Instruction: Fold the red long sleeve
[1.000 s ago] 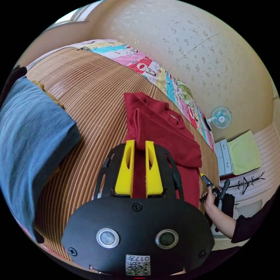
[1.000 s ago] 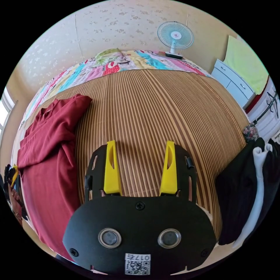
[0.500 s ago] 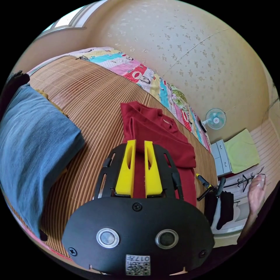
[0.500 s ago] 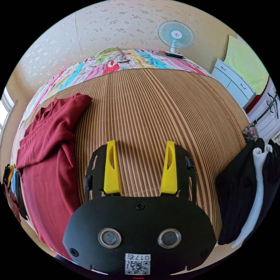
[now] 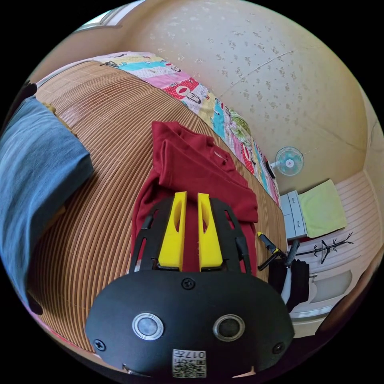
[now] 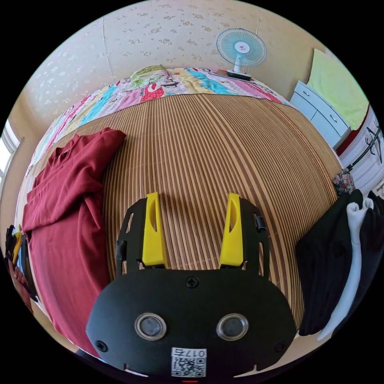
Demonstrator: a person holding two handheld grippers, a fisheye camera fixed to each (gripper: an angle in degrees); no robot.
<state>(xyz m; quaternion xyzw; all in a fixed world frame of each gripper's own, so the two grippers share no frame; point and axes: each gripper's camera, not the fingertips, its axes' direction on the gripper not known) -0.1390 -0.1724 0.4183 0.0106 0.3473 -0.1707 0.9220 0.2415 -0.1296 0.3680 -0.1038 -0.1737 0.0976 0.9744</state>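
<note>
The red long sleeve shirt (image 5: 200,176) lies on the bamboo mat (image 5: 104,132), collar toward the wall and one sleeve folded across its chest. My left gripper (image 5: 191,195) hovers above the shirt's body, its yellow jaws nearly together with nothing between them. In the right gripper view the shirt (image 6: 68,208) lies to the left. My right gripper (image 6: 192,195) stands open over bare mat (image 6: 224,136), apart from the shirt. That right gripper (image 5: 260,251) also appears in the left gripper view, lying on the mat's edge past the shirt's hem.
Folded blue jeans (image 5: 36,168) lie at the left of the mat. A patchwork quilt (image 6: 160,86) runs along the wall, with a small fan (image 6: 241,47) on it. Black and white clothes (image 6: 344,248) hang at the bed's right edge beside white drawers (image 6: 320,112).
The left gripper view has shifted, so the shirt now reaches further under its jaws. The person's hand near the right gripper has left that view. The right gripper view is still.
</note>
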